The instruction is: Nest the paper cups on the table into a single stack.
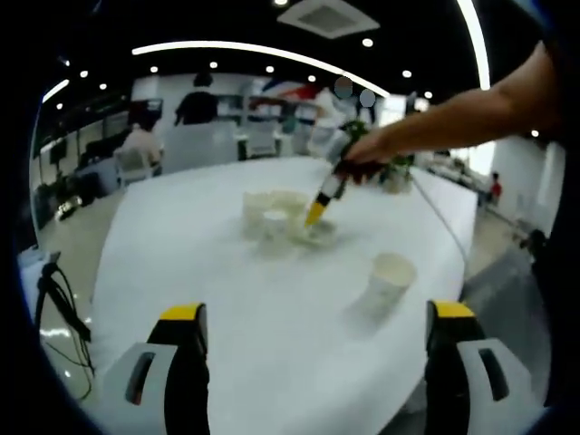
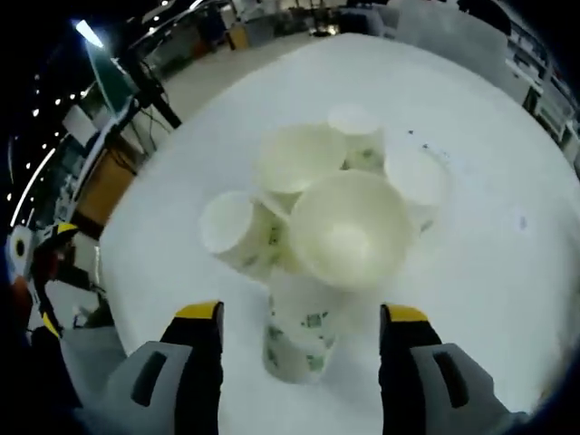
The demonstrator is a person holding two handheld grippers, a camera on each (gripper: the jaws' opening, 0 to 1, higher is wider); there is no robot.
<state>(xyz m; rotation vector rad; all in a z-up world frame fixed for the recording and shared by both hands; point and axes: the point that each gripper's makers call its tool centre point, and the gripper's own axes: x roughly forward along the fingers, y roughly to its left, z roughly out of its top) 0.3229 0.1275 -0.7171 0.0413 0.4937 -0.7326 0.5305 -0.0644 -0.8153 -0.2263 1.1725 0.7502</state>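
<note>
Hovering open over clustered paper cups (image 2: 335,236), right tool (image 2: 301,340) angles downward

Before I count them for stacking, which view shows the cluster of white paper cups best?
The right gripper view: the cluster of white paper cups sits close, rims and open mouths distinct. The left gripper view shows it small and blurred, mid-table.

The right tool (image 2: 300,324) hangs with jaws spread over a cluster of white paper cups (image 2: 349,231) on the white tabletop (image 2: 489,245); one green-printed cup (image 2: 299,340) lies between them.
</note>
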